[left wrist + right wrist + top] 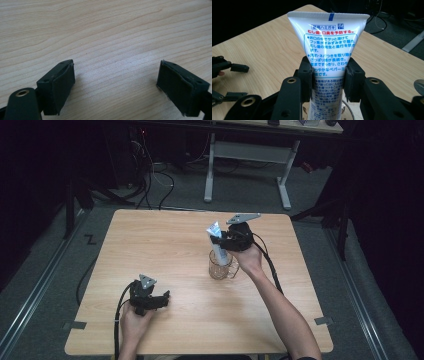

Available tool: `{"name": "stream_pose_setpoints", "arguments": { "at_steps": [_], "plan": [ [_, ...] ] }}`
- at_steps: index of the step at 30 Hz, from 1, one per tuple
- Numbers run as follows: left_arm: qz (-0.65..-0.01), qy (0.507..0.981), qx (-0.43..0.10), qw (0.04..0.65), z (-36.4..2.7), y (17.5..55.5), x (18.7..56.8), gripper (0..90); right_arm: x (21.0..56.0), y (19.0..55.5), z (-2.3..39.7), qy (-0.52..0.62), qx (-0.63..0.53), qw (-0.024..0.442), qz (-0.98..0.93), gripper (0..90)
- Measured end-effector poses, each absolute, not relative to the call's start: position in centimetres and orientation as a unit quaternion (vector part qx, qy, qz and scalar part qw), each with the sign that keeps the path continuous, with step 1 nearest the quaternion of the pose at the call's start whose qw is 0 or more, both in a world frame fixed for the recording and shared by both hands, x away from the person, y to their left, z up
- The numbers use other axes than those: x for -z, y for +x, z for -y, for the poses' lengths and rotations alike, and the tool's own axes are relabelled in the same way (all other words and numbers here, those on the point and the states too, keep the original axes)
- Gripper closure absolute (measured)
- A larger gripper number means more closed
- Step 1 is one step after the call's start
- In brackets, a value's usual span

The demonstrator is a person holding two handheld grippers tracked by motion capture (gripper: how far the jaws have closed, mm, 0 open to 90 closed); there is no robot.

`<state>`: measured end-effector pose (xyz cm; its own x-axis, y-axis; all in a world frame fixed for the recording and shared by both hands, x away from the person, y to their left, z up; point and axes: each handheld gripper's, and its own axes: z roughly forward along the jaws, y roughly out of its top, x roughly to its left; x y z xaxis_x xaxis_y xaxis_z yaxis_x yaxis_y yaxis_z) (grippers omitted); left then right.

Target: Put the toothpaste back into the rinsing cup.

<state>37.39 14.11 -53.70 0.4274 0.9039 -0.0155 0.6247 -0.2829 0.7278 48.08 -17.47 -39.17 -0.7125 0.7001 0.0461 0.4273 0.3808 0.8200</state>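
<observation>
1. A person is sitting at the near edge of a wooden table point(165, 240) and is holding one gripper in each hand.
2. The right gripper point(223, 240) is staying above the middle of the table, a little to the right, and its jaws are gripping a white toothpaste tube point(216, 242).
3. In the right gripper view the two black pads point(306, 75) are pressing on both sides of the toothpaste tube point(329, 47), about at the middle of its length, and the flat crimped end is pointing up.
4. The tube is standing almost upright, a little tilted, with its lower end inside a clear glass mug point(220, 267) that is resting on the table.
5. Whether the tube is touching the bottom of the mug, I cannot tell.
6. The left gripper point(162, 299) is lying low at the near left part of the table, well apart from the mug.
7. In the left gripper view its jaws are standing wide open, with bare wood between them and nothing held.
</observation>
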Motion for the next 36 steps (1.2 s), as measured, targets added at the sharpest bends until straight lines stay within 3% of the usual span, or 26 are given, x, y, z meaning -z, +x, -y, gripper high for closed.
{"name": "stream_pose_setpoints", "arguments": {
  "at_steps": [36],
  "plan": [
    [-0.494, 0.774, -0.206, 0.339, -14.1, 37.4, 53.7, 14.7, 41.3, 48.1, 17.3, 0.349, -0.415, 0.140, -0.829, 63.9]
  ]
}}
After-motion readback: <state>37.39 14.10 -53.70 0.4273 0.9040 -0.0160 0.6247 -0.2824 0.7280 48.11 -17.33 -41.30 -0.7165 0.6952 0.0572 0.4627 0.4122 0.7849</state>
